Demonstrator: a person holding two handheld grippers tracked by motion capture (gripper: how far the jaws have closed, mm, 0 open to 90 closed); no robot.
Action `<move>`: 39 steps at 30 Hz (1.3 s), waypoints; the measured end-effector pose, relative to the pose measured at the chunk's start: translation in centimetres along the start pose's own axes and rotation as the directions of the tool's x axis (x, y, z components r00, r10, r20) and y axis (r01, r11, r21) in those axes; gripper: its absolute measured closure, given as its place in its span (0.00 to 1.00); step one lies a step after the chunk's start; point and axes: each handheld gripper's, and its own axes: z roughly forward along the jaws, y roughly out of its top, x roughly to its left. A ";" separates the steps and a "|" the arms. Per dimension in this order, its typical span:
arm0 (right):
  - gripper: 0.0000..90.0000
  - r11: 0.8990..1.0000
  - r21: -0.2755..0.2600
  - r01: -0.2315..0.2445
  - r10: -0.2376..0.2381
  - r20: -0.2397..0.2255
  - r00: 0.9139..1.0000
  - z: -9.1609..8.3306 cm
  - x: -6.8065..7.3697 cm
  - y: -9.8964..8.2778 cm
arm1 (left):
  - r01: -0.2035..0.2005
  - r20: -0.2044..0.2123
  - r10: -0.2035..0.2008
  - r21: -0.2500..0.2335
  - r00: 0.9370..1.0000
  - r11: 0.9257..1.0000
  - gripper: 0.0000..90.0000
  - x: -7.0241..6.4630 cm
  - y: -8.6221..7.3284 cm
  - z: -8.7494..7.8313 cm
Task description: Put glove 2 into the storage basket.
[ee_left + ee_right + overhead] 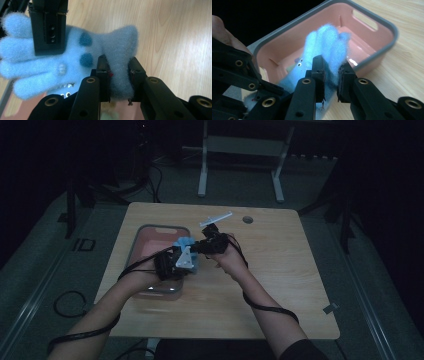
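A person is holding a fluffy blue plush toy (184, 245) in the air between two tools, just above the near right edge of a pink tub (150, 236) with a grey rim, which is sitting on a pale wooden worktop (280, 270). The left hand-held gripper (117, 72) is clamping its jaws on one narrow limb of the toy, while the right hand-held gripper (331, 72) is pinching the toy's bunch of rounded blue lobes (329, 45) between its own jaws. The step in hand appears to be carrying or passing the toy at the tub, either lifting it out or lowering it in; which of the two cannot be told. The next move probably calls for one tool loosening its hold so that the other is bearing the toy alone, without stretching the soft fabric. The high view is dim, so the toy is hard to make out there. The tub's floor is partly hidden behind the toy, and a pale flat strip (216, 218) lying farther back on the worktop is too small to identify.
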 end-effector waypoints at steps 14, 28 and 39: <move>0.88 1.000 0.004 -0.001 0.001 -0.057 0.998 4.6 2.0 1.6 | 0.043 -0.008 -0.043 0.047 0.999 0.998 0.85 0.9 -4.2 -1.7; 0.88 0.999 0.033 -0.009 0.012 -0.097 0.995 8.3 2.5 1.6 | 0.079 0.018 -0.081 0.094 0.997 0.992 0.85 1.2 -7.6 -1.0; 0.86 0.994 0.108 0.004 0.000 -0.041 0.999 10.9 1.7 0.6 | 0.116 0.066 -0.126 0.143 0.990 0.983 0.84 1.7 -8.6 1.6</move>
